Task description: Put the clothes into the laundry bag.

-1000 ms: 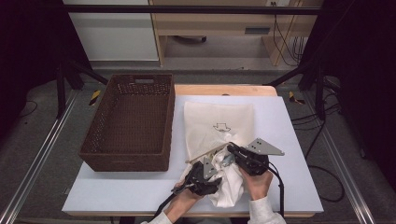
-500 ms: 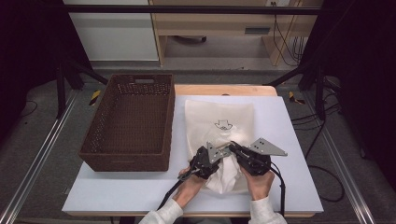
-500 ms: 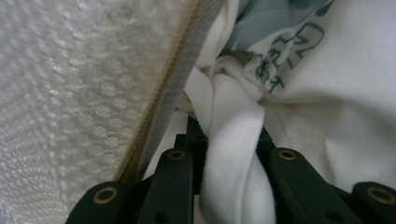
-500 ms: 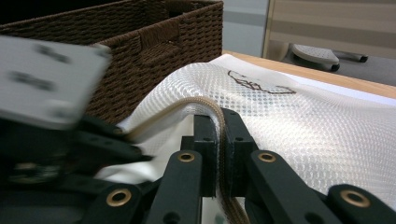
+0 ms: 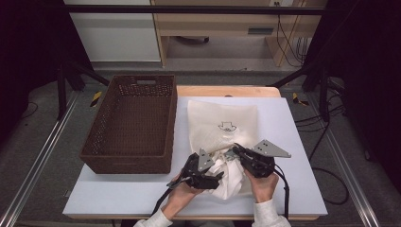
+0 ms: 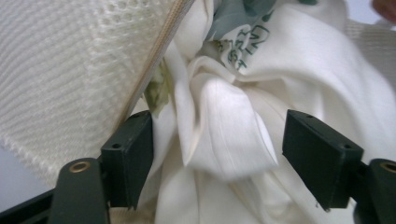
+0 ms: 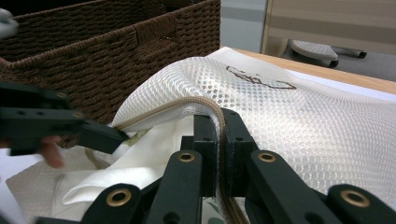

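Note:
A white mesh laundry bag (image 5: 222, 118) with a small printed mark lies flat on the white table (image 5: 293, 123). My right gripper (image 5: 234, 150) is shut on the bag's zipper edge (image 7: 205, 105) and lifts it. A crumpled white garment (image 5: 229, 182) with green print bulges out of the bag's mouth. My left gripper (image 5: 215, 176) sits at that bundle; its jaws have just been opening and now stand apart, with a fold of the garment (image 6: 224, 130) loose between them. The mesh (image 6: 70, 60) hangs over the left jaw. In the right gripper view the left gripper (image 7: 107, 135) reaches in under the raised edge.
A dark brown wicker basket (image 5: 132, 123) stands to the left of the bag, its near wall (image 7: 116, 56) close to both grippers. A wooden strip (image 5: 227, 91) runs along the table's far edge. Dark frame legs and cables lie on the floor beyond.
The left gripper rose toward the bag's mouth with the garment, then drew back a little and its jaws opened. The garment is more bunched at the mouth. The right gripper stayed put.

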Action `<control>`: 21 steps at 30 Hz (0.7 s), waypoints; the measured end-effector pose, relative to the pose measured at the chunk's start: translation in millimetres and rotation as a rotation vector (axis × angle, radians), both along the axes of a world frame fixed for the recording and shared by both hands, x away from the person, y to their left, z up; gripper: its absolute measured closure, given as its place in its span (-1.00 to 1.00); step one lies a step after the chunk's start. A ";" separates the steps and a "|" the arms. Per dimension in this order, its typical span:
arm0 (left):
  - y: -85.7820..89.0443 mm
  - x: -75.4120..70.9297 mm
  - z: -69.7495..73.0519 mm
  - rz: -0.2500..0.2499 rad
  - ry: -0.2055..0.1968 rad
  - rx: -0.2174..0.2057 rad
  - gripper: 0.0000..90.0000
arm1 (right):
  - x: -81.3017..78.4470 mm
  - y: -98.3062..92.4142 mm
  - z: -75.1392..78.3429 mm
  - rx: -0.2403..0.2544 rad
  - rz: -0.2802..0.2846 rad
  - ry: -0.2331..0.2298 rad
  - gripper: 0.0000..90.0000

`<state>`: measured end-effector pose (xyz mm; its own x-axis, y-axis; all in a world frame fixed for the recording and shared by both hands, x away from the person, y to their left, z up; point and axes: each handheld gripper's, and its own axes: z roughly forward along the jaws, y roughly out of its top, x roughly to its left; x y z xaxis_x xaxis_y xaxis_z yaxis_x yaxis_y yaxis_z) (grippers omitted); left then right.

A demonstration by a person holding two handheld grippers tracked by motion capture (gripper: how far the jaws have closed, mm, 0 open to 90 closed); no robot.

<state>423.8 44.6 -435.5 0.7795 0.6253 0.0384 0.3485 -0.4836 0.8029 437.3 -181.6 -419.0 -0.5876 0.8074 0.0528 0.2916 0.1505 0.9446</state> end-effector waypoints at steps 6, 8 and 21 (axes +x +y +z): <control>6.4 -21.4 -1.5 -0.042 -0.005 -0.009 -0.49 | 0.1 0.6 -0.1 -0.004 0.000 -0.001 0.92; 2.0 -22.4 -11.7 -0.042 0.002 0.016 -0.48 | 0.0 0.6 -0.1 -0.004 0.000 -0.001 0.92; -32.6 3.0 -30.0 -0.006 0.029 0.031 0.69 | 0.8 3.4 -1.5 -0.010 0.006 0.003 0.92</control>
